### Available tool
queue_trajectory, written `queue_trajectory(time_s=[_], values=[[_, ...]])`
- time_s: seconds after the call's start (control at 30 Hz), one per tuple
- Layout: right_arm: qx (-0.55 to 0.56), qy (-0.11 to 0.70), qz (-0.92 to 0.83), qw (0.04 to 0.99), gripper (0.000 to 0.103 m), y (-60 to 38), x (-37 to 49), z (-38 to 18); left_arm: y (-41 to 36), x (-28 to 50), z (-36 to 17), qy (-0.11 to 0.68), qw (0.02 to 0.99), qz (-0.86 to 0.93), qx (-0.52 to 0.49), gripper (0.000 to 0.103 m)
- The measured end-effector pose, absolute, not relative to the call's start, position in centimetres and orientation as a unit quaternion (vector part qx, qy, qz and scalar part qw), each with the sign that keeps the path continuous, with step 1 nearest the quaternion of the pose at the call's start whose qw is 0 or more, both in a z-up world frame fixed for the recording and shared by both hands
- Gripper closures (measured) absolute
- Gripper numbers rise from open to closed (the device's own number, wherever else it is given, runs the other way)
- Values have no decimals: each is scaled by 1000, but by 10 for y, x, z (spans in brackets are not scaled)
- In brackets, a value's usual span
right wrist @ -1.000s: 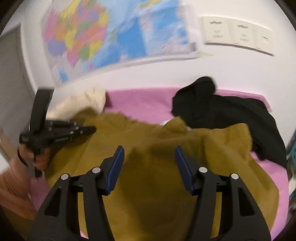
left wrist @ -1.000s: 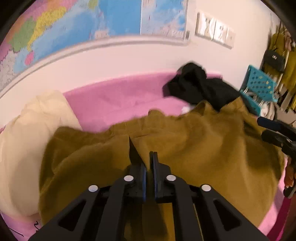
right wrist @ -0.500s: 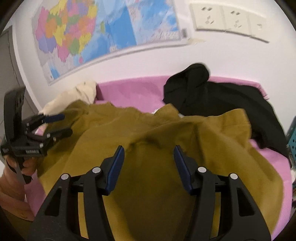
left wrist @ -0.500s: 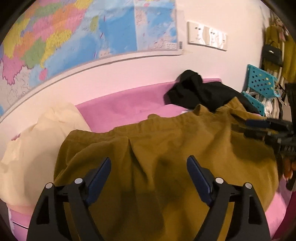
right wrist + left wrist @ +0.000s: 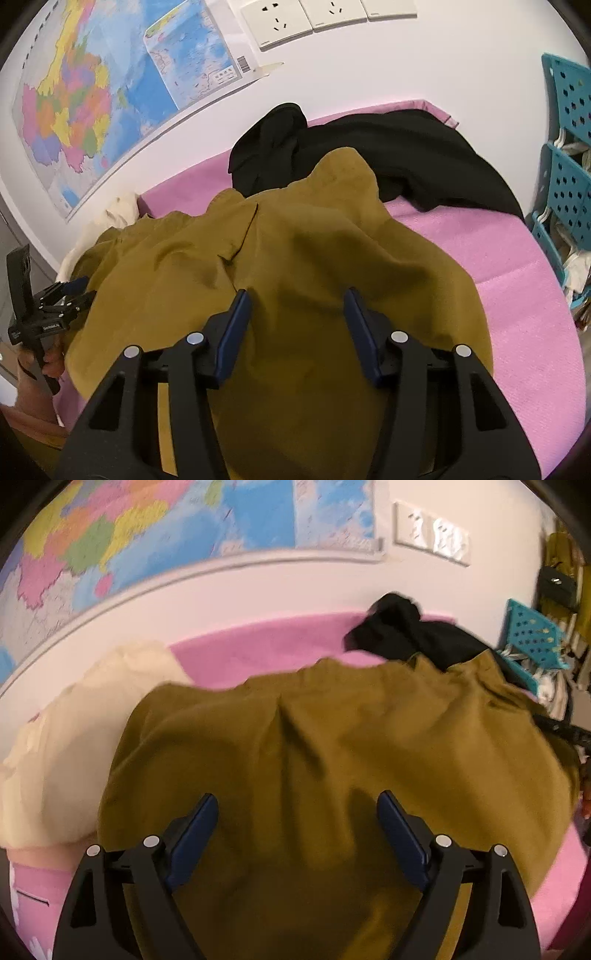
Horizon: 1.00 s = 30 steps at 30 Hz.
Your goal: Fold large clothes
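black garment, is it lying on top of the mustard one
No, the mustard garment overlaps the near edge of the black garment.

Three garments are seen: one olive (image 5: pixel 295 295), one black (image 5: pixel 406 158), one cream (image 5: pixel 74 738); two grippers (image 5: pixel 297 819) (image 5: pixel 297 325); one map (image 5: pixel 92 103).

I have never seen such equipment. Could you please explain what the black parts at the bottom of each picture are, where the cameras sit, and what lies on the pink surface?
A person holds one hand tool in each hand; each ends in a two-finger claw with a camera looking along its fingers. One picture comes from the left claw, the other from the right claw. On the pink surface lie an olive-brown garment, a black garment behind it and a cream cloth at the left. The left claw's jaws are opening and the right's are closing, both over the olive cloth, but neither grips anything.
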State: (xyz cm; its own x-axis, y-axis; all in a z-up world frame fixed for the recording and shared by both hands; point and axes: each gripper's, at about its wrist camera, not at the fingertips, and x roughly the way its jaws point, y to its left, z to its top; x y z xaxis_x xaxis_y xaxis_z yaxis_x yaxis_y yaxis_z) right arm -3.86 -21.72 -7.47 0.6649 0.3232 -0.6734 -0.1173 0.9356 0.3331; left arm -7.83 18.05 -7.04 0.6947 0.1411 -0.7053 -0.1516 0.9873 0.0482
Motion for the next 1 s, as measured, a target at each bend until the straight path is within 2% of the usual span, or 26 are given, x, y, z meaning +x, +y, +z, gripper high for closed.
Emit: queue_trajectory(time_s=[0.13,0.33,0.5,0.67,0.83,1.0], values=[[139,383,123,905,49,-218,-46,-63,179,-89,-67,373,924,81,-5,13],[153,341,125,919,45,-237,-81,-42,181,-115,-58,360,928,99,3,13],[174,377,96,905,50,-252,-83,-70,185,-136,-60,356,928,112,-2,12],[163,374,82,909,49,-245,-85,-77,200,-139,-74,378,918,115,-30,12],[145,365,63,918,45,-238,-94,-61,200,-144,-77,378,918,116,-30,12],[89,318,95,939,43,-206,-119,-24,201,-152,-75,372,921,109,-35,12]])
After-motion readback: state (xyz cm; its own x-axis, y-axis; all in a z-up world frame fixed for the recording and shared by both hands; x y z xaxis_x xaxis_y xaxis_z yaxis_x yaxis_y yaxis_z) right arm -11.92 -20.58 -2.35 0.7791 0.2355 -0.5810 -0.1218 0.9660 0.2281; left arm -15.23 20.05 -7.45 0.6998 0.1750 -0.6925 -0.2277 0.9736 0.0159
